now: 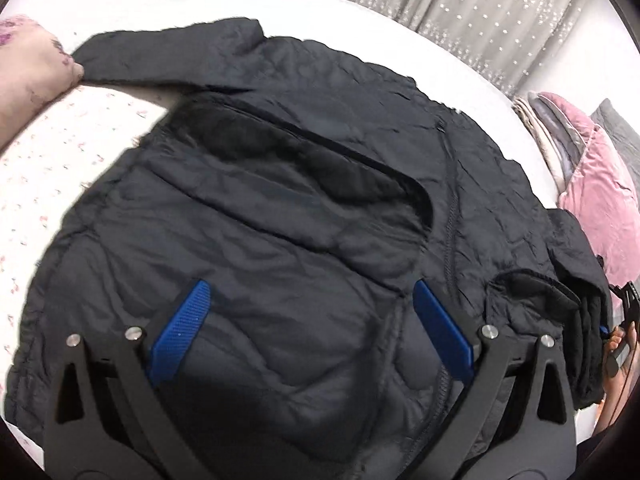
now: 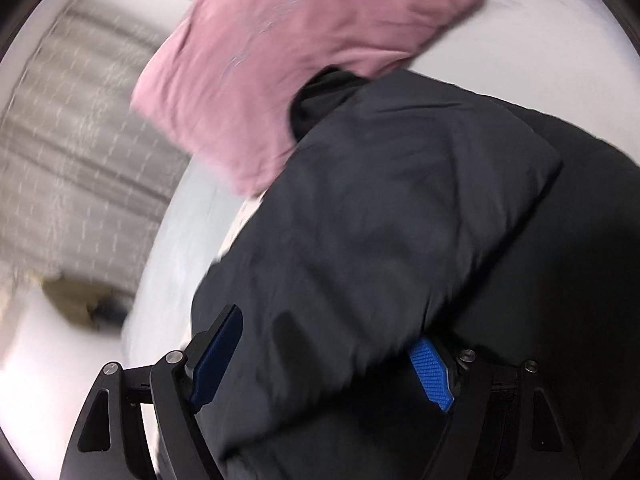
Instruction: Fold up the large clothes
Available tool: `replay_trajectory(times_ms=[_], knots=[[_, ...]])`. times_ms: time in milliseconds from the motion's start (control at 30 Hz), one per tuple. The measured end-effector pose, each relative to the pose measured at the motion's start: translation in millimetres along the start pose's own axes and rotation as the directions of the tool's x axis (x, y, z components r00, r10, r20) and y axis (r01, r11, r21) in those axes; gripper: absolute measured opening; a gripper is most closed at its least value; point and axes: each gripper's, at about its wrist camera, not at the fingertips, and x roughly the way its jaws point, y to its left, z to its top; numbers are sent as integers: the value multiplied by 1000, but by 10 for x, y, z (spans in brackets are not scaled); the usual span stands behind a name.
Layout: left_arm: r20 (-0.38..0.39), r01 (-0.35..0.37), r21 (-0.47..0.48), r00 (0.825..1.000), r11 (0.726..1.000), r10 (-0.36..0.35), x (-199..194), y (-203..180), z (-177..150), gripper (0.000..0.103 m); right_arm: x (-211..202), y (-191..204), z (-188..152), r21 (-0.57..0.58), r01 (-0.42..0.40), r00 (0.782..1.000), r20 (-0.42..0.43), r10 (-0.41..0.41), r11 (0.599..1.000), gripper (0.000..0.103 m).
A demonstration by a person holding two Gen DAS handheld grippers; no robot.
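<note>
A large black padded jacket [image 1: 280, 208] lies spread on a white bed, its zipper running down the right of the middle and one sleeve [image 1: 160, 60] stretched to the far left. My left gripper [image 1: 312, 300] is open and empty, hovering over the jacket's lower front. In the right wrist view the jacket's other sleeve [image 2: 380, 220] lies between the blue pads of my right gripper [image 2: 328, 340], whose jaws stand wide apart around it; this view is blurred. The right gripper also shows at the left wrist view's right edge [image 1: 616, 332].
A pink cushion [image 2: 288, 60] lies just beyond the sleeve, also seen in the left wrist view [image 1: 600, 200]. A floral pillow [image 1: 32, 76] sits at the far left. The floral sheet [image 1: 60, 152] and grey patterned curtains [image 1: 480, 12] lie behind.
</note>
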Motion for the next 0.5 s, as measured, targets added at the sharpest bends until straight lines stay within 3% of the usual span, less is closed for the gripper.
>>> replay_trajectory(times_ms=[67, 100, 133, 200, 333, 433, 500], knots=[[8, -8, -25, 1000, 1000, 8, -28, 73, 18, 101, 13, 30, 49, -3, 19, 999, 47, -19, 1000, 67], [4, -8, -35, 1000, 999, 8, -24, 100, 29, 101, 1, 72, 79, -20, 32, 998, 57, -31, 999, 55], [0, -7, -43, 1000, 999, 7, -22, 127, 33, 101, 14, 126, 113, -45, 57, 996, 67, -53, 997, 36], [0, -18, -44, 1000, 999, 18, -29, 152, 49, 101, -11, 207, 186, -71, 96, 992, 88, -90, 993, 16], [36, -45, -50, 998, 998, 47, -96, 191, 79, 101, -209, 339, 276, -64, 81, 985, 156, -71, 995, 10], [41, -34, -47, 999, 998, 36, -105, 193, 110, 101, -346, 718, 238, -177, 76, 976, 213, -37, 981, 9], [38, -25, -46, 999, 999, 27, -92, 186, 125, 101, -478, 1119, 71, -297, 28, 970, 239, 46, 954, 9]])
